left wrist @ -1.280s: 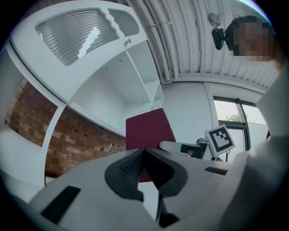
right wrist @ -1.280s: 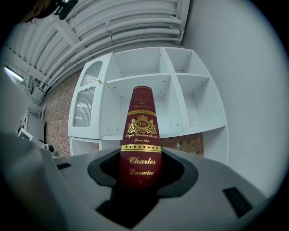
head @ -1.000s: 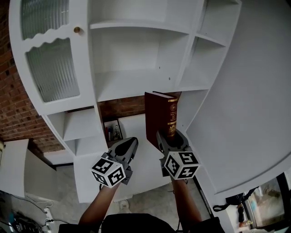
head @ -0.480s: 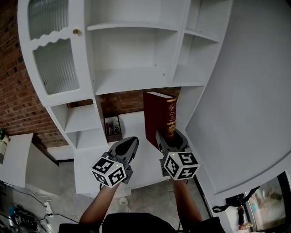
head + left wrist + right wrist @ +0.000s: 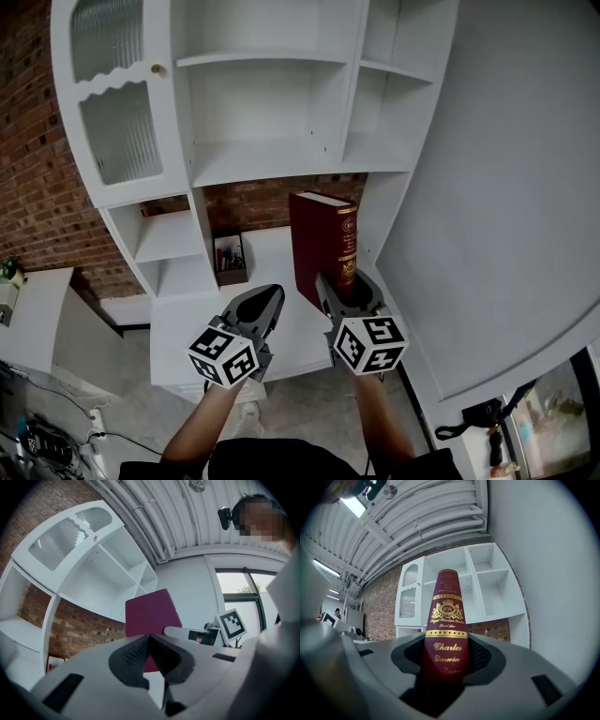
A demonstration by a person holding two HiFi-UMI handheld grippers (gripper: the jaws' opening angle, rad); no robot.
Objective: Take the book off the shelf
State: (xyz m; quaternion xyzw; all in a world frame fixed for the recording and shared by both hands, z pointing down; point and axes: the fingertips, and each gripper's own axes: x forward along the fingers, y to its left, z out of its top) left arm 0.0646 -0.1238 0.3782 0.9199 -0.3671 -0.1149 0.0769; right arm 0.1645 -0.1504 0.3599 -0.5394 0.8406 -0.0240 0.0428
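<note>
Firmly clamped low on its spine by the right tongs (image 5: 349,287), a stiff, likely heavy burgundy hardback (image 5: 317,246); left tongs (image 5: 264,298) pinched together, empty, beside it.

Both bare forearms (image 5: 199,427) are held forward, side by side. The left tongs (image 5: 266,294) are pressed together, empty. The right tongs (image 5: 349,281) are clamped on the upright book (image 5: 317,246).

A maroon book (image 5: 319,246) is banded and lettered in gold. The shelf unit (image 5: 267,159) is painted white, and the brick wall (image 5: 42,187) is coloured red-brown.
</note>
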